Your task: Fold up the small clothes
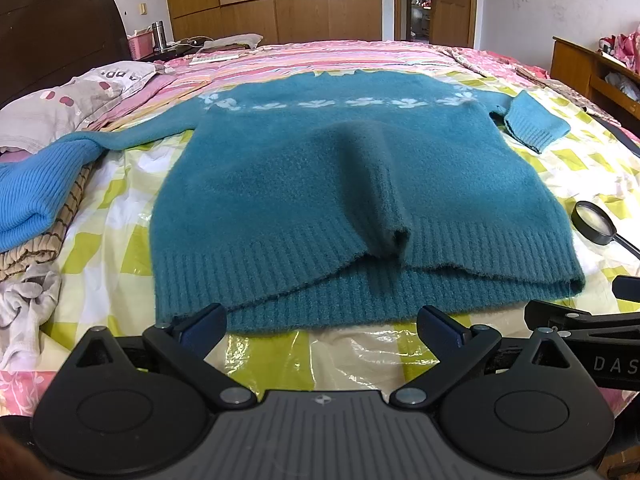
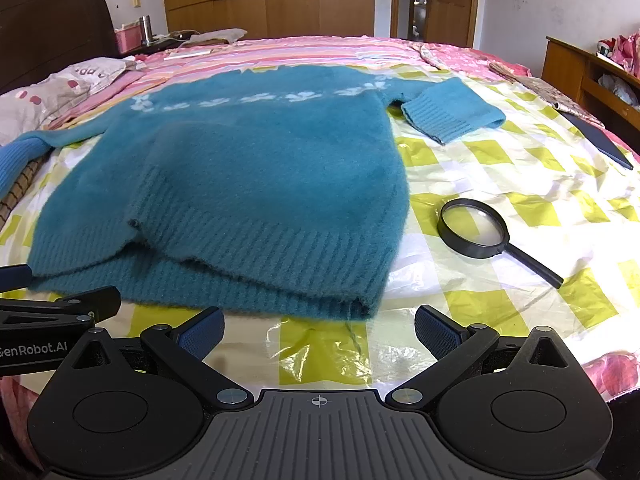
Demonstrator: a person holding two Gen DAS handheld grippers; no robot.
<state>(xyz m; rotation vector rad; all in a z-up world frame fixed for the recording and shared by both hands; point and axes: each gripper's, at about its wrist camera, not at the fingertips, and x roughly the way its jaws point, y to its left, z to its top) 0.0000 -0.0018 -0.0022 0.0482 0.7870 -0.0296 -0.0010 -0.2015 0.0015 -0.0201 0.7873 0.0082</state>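
At the bottom of the left wrist view, the left tongs [image 1: 320, 326] stand wide apart with nothing between the blue pads; only crinkled clear plastic [image 1: 340, 356] shows in the gap. In the right wrist view the right tongs [image 2: 319, 327] are spread just as wide and also hold nothing. Each tool shows in the other view only as a black piece cut off by the frame edge.

Just beyond the pads lies the teal sweater [image 1: 320, 184], spread on a yellow-and-white checked sheet [image 2: 520, 184] that covers the bed. Its ribbed hem is nearest and its neck is farthest. A raised fold runs down the middle of the body, and what lies under it is hidden. One sleeve bends back at the upper right, with its ribbed cuff [image 2: 444, 120] resting on the sheet. The other sleeve runs toward the left edge, where its end is hard to separate from a brighter blue knit [image 1: 36, 192] that lies on striped cloth.

To the right of the sweater, apart from it, lies a black magnifying glass [image 2: 472, 226].

Farther back are a pink striped blanket [image 1: 320, 56], a pillow [image 1: 60, 100] at the left and a wooden wardrobe [image 1: 272, 0].
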